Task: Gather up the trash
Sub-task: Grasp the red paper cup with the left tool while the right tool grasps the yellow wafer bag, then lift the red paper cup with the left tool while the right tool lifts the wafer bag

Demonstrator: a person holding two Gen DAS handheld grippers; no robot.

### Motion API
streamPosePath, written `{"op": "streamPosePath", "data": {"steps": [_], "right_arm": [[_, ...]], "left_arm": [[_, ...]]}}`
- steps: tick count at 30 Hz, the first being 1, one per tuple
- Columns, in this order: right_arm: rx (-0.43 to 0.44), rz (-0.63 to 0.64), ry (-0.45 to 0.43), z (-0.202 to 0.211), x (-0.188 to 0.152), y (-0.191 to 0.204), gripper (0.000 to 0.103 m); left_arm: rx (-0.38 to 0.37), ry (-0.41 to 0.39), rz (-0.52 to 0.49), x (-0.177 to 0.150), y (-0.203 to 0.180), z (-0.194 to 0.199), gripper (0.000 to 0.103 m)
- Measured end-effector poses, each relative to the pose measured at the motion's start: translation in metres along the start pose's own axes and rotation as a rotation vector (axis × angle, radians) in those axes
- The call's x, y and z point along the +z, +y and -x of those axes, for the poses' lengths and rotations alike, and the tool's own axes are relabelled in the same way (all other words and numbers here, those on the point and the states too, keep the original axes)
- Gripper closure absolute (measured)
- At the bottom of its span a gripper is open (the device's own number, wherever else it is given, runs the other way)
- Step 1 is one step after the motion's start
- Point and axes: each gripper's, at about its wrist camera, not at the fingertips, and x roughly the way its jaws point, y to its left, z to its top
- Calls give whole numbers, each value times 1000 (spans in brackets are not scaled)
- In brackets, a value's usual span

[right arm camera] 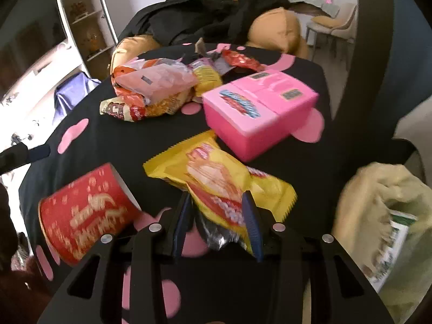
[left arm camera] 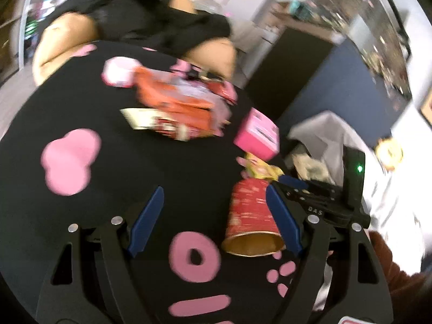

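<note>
Yellow wrapper [right arm camera: 216,178], one, is pinched by the right gripper [right arm camera: 216,216]; the left gripper [left arm camera: 213,216] gapes beside one red cup [left arm camera: 251,216]; farther wrappers blur.

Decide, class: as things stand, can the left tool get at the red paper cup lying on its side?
Probably yes. The red paper cup lies between the open fingers of the left tool, close against one blue finger, with only black cloth around it. Blur hides whether they touch.
</note>
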Motion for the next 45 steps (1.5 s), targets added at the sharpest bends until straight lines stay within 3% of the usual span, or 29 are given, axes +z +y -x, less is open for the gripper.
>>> {"op": "streamPosePath", "data": {"steps": [4, 6, 10, 13, 21, 26, 30, 33, 41, 45], "right_arm": [[53, -2, -28, 20, -10, -5, 65], [65, 24, -62, 34, -15, -3, 51], [38, 70, -109, 49, -18, -5, 50], [22, 44, -119, 44, -9, -17, 50], [72, 2, -114, 3, 25, -31, 48], [159, 2, -33, -21, 30, -24, 44], [171, 53, 31, -28, 19, -5, 43], [136, 85, 29, -26, 10, 7, 33], [132, 73, 67, -22, 10, 8, 33], [203, 127, -33, 6, 10, 14, 33]], "left_arm": [[-6, 95, -88, 5, -30, -32, 30], [-2, 143, -95, 8, -36, -48, 30], [17, 254, -96, 9, -44, -75, 30], [28, 299, -95, 2, -46, -85, 39], [103, 247, -68, 2, -17, -67, 37], [158, 194, -6, 13, 12, -46, 37], [147, 180, 34, 15, 24, -35, 37], [136, 177, 51, 13, 27, -29, 37], [111, 159, 107, 8, 34, -10, 37], [100, 142, 128, 8, 36, 0, 37]]}}
